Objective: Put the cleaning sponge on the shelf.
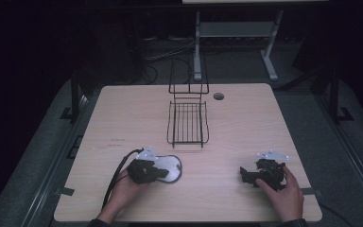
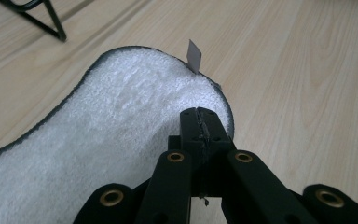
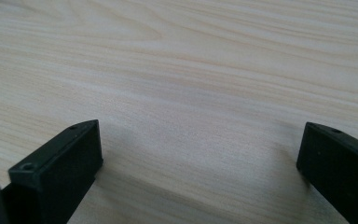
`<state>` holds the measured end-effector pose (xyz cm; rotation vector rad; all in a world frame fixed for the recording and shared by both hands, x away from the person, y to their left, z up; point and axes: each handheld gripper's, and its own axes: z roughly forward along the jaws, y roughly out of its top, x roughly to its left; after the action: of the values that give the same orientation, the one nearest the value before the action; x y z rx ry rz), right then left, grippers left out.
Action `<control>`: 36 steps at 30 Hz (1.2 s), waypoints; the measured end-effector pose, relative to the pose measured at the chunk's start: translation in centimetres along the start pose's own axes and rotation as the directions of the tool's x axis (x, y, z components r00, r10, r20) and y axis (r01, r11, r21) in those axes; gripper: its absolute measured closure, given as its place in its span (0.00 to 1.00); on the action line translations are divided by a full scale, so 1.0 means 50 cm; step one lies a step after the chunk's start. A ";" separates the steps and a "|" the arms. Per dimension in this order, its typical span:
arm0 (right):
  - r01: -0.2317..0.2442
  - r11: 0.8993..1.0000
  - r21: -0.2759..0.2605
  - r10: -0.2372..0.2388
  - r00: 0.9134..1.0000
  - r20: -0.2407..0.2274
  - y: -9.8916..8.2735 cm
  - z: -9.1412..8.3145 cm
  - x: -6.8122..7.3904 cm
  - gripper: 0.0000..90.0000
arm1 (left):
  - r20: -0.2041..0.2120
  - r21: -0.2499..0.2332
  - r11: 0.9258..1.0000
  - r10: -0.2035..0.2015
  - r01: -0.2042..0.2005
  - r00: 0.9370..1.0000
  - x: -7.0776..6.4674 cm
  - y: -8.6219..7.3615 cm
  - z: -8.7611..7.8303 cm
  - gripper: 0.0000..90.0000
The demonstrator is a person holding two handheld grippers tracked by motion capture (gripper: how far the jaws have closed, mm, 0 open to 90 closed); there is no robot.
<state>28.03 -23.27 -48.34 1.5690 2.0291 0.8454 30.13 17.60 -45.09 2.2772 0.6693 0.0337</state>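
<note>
A white fleecy pad (image 1: 172, 165) with a dark rim lies flat on the wooden table (image 1: 246, 127), near its front left. In the left gripper view the pad (image 2: 102, 121) spreads under the jaws, and a small white tag (image 2: 194, 56) stands up at its far edge. My left gripper (image 1: 163, 172) lies over the pad's left part, held by a hand, with its jaws (image 2: 200, 123) shut together just above the fleece; I cannot tell if any fabric is pinched. My right gripper (image 1: 246, 176) rests at the front right with its jaws (image 3: 200, 158) open over bare wood.
A black wire rack (image 1: 187, 123) stands at the table's middle back, one corner of it (image 2: 51, 23) in the left gripper view. A round cable hole (image 1: 218, 96) sits behind it to the right. A desk frame (image 1: 236, 33) stands on the dark floor beyond.
</note>
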 end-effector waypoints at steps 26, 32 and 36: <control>0.001 1.000 -0.001 -0.001 1.000 0.000 0.000 0.000 0.000 0.00 | -0.171 -0.073 0.993 -0.105 0.093 0.980 0.167 0.006 -0.061 1.00; 0.000 1.000 0.000 0.000 1.000 0.000 0.000 0.000 0.000 0.00 | -0.161 -0.040 0.993 -0.117 0.112 0.980 0.180 -0.003 -0.044 1.00; 0.000 1.000 -0.001 0.000 1.000 0.000 0.000 0.000 0.000 0.00 | -0.157 -0.026 0.994 -0.106 0.103 0.982 0.172 -0.008 -0.045 1.00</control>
<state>28.03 -23.27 -48.34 1.5681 2.0289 0.8460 36.89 23.40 -45.23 2.2350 0.8678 0.1714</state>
